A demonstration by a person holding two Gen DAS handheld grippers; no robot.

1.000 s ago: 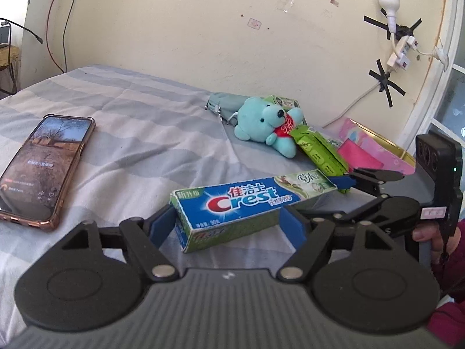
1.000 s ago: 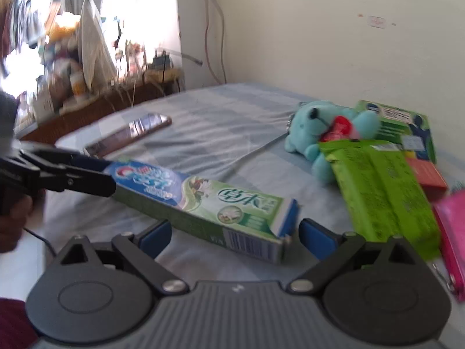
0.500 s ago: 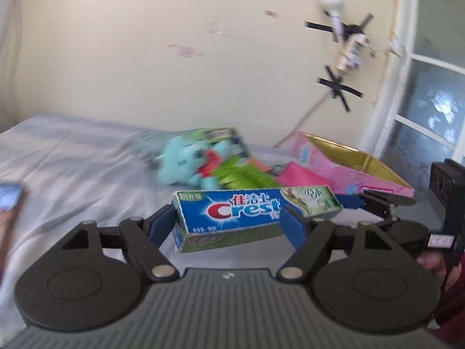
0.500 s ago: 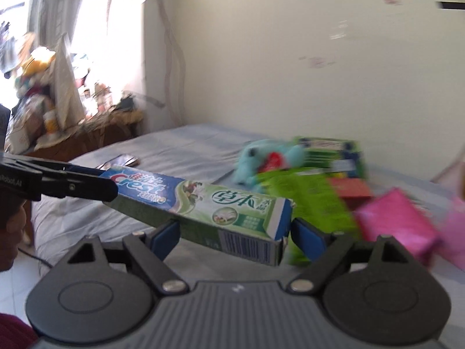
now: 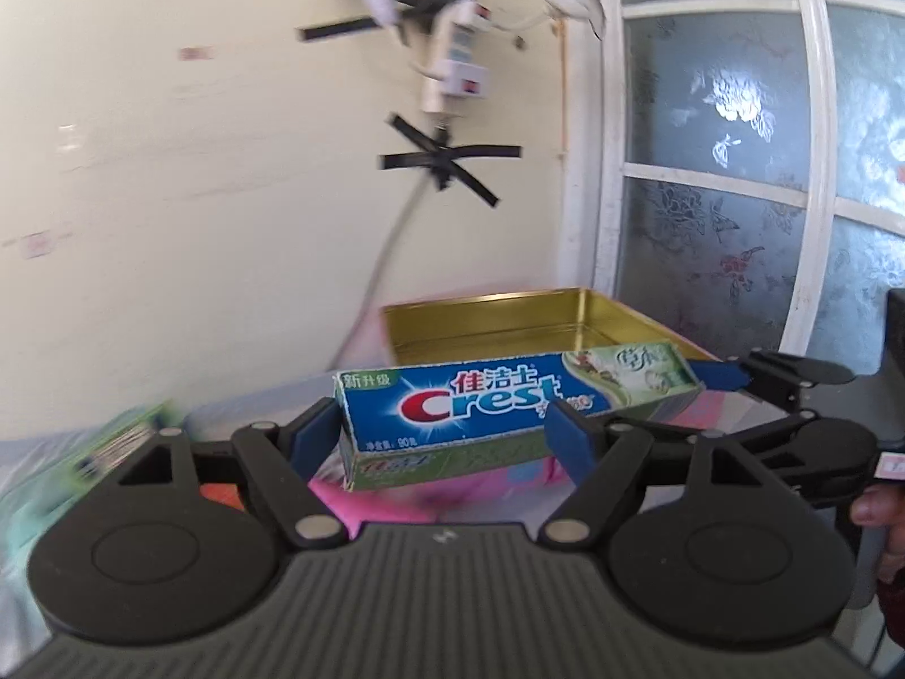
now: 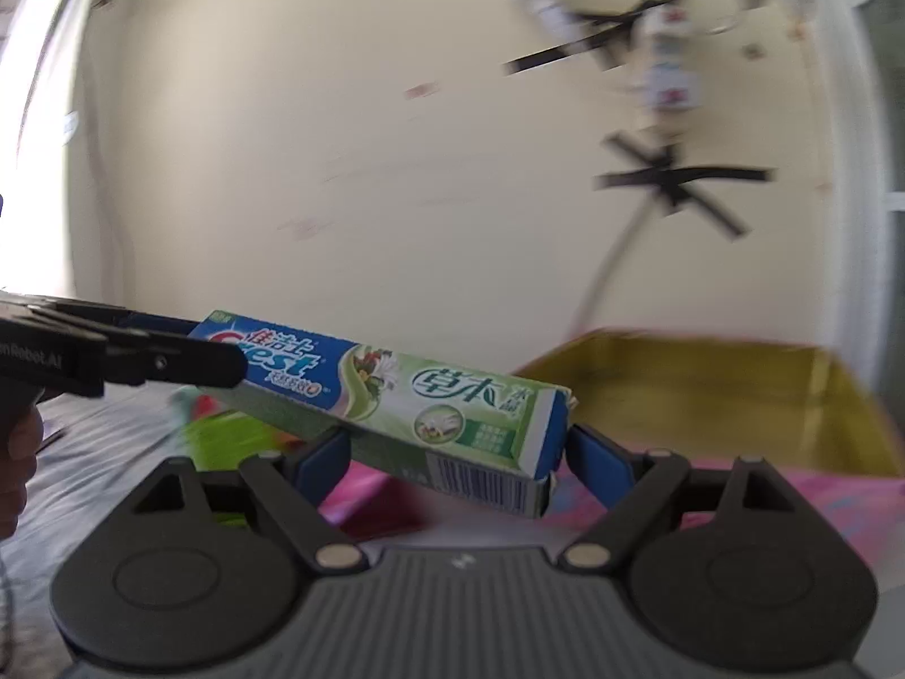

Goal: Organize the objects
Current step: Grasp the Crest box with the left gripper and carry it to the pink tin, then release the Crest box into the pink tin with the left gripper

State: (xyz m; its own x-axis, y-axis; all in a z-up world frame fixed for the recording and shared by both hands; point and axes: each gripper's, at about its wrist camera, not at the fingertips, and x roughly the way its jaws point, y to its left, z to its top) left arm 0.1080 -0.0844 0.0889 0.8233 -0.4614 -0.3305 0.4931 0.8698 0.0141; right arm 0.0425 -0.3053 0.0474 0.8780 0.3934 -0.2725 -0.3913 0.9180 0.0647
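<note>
Each gripper, left gripper (image 5: 447,430) and right gripper (image 6: 455,455), has a black ribbed body, two round black discs, and angled black linkage arms joined by silver pivot pins. The fingers (image 5: 571,441) carry blue pads. White lettering marks the left unit's side (image 6: 31,362). A dark red sleeve (image 5: 891,594), probably knitted, shows at the frame edge beside the person's hand (image 5: 882,515).

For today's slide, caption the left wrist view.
Both claws carry a Crest toothpaste box toward an open gold-lined tin.
</note>
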